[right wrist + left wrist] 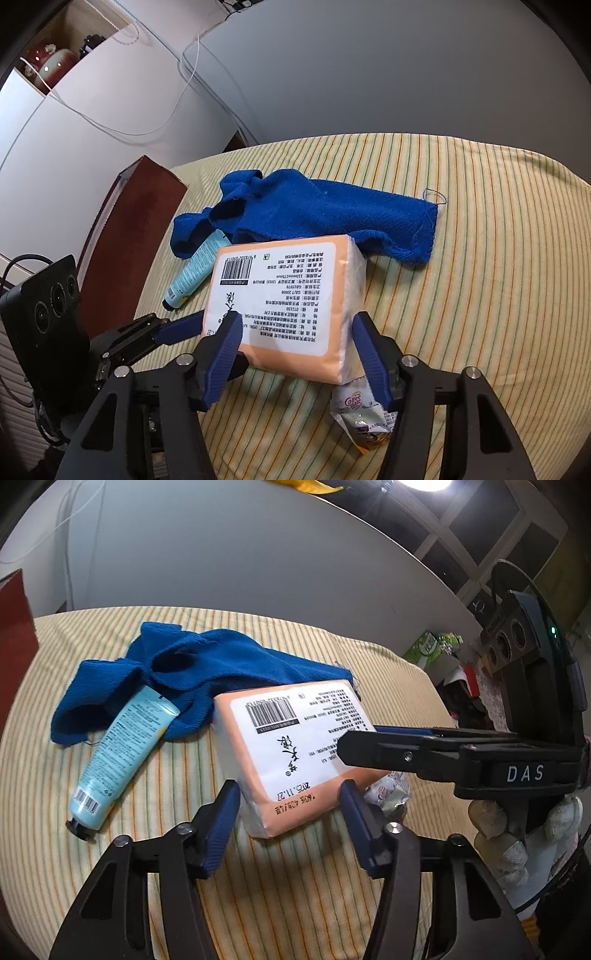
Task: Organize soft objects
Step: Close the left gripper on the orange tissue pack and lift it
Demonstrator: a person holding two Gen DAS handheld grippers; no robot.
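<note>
An orange-and-white tissue pack (pixel 295 746) (pixel 280 295) lies label up on the striped cloth, its near right corner resting on a small creamer sachet (pixel 391 794) (pixel 364 417). Behind it lie a crumpled blue towel (pixel 207 664) (pixel 314 210) and a pale blue tube (pixel 122 746) (pixel 195 273), whose top is tucked under the towel. My left gripper (pixel 290 797) straddles the pack's near corner, pads close beside it, with no dent in the wrapper. My right gripper (pixel 295 323) straddles the pack's other near end, one finger over the label and one at the white side.
A yellow-striped cloth (pixel 295 904) (pixel 480 295) covers the rounded surface, which drops off at its edges. A red-brown box (pixel 14 635) (pixel 136 229) stands at the left edge. A gloved hand (pixel 517 830) holds the right gripper. White walls and cables lie behind.
</note>
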